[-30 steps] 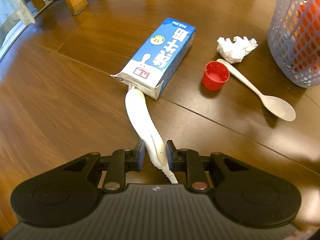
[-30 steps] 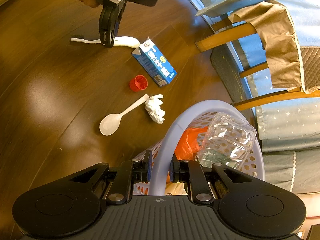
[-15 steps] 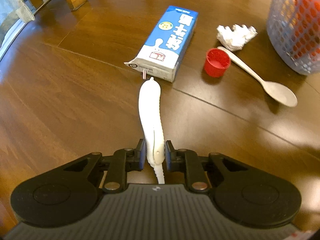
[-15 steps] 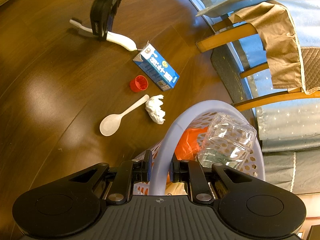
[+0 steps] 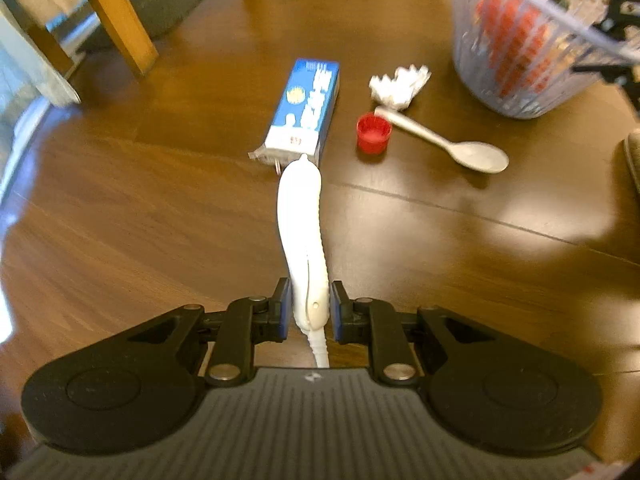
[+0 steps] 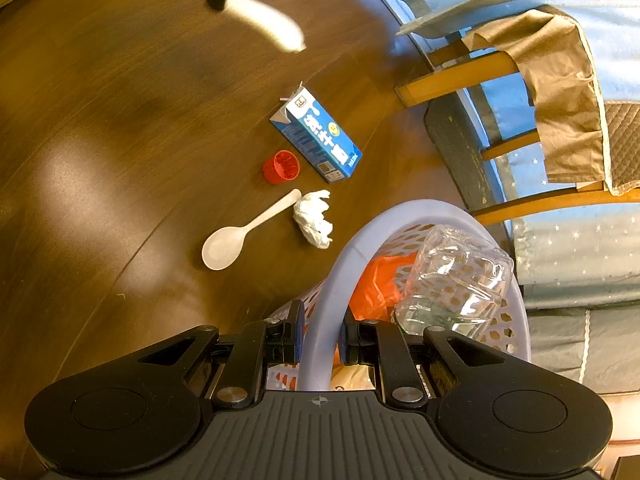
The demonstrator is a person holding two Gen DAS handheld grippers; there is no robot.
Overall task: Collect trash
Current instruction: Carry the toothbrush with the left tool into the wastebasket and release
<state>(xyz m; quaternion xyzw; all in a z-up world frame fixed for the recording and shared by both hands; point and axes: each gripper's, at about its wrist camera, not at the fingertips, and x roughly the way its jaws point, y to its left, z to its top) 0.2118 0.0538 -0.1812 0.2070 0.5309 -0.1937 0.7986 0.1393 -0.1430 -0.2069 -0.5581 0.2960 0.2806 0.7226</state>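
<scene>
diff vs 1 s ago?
Left tongs lifted the white toothbrush off the table, grip unchanged. Right tongs stayed clamped on the basket rim. Milk carton, red cap, spoon and tissue haven't moved.

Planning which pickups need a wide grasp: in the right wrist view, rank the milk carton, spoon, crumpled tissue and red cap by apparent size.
1. Milk carton, clearly largest.
2. Spoon, about as long but much slimmer.
3. Crumpled tissue.
4. Red cap, smallest.
All lie close together on the floor, so nearness hardly skews this.
</scene>
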